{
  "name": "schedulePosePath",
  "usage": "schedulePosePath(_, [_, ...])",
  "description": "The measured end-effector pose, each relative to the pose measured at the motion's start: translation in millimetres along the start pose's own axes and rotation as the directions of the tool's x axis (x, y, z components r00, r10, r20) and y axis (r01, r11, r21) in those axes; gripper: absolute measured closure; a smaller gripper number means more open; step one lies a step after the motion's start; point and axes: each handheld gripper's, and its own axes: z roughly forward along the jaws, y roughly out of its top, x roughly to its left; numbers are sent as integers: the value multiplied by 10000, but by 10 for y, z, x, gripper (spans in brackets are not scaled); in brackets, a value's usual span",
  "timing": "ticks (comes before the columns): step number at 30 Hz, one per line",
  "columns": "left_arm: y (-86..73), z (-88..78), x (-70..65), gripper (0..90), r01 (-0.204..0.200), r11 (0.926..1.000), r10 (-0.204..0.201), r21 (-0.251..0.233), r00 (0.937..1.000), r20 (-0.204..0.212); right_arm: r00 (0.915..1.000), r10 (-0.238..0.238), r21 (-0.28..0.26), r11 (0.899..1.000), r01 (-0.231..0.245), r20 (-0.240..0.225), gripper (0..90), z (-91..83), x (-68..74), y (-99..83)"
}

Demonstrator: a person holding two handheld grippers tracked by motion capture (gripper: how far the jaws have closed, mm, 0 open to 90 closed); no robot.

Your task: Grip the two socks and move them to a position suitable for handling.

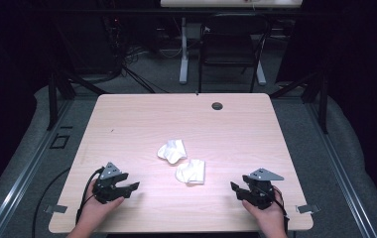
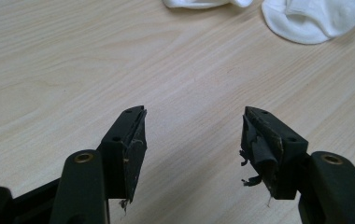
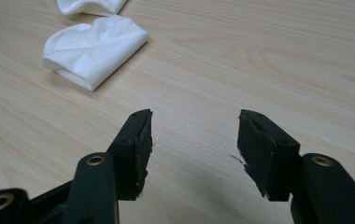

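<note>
Two white socks lie crumpled at the middle of the wooden table (image 1: 127,124): one sock (image 1: 172,150) farther back, the other sock (image 1: 190,171) nearer the front. My left gripper (image 1: 133,188) rests low at the front left, open, with bare wood between its jaws (image 2: 192,133). My right gripper (image 1: 236,189) sits at the front right, also open and holding nothing (image 3: 194,135). In the right gripper view the nearer sock (image 3: 94,49) lies ahead to the left. In the left gripper view that sock (image 2: 315,18) shows at the top right, apart from the jaws.
A small dark grommet hole (image 1: 217,105) sits near the table's far edge. Beyond the table stand a chair (image 1: 228,49) and a white desk leg (image 1: 183,54). Cables trail off the front left corner (image 1: 85,193).
</note>
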Motion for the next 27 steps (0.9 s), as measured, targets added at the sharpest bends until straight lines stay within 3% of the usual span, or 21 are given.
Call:
schedulePosePath(7, [15,-12,-37,439,323,9994,-320,-81,9989,332,10000,74,-461,9989,-72,42,487,-52,47,-10])
schedulePosePath(12, [99,20,-68,442,350,9993,-346,-87,9983,464,9988,300,-507,9982,-320,-392,498,-38,86,26])
schedulePosePath(13, [143,30,-77,442,348,9993,-343,-122,9986,408,9989,130,-305,9994,-144,-445,518,-12,121,67])
schedulePosePath(17, [305,76,-96,441,411,9980,-391,-487,9983,425,9975,313,246,9993,-298,-638,534,22,224,159])
schedulePosePath(22, [448,176,-74,468,345,9982,-320,-482,9981,519,9963,229,372,9991,-199,-828,619,98,287,268])
schedulePosePath(24, [493,234,-53,482,675,9965,-645,-485,9961,603,9957,230,515,9985,-184,-900,641,126,298,322])
schedulePosePath(27, [512,279,-41,481,765,9956,-728,-533,9951,674,9951,310,559,9981,-259,-934,681,217,322,408])
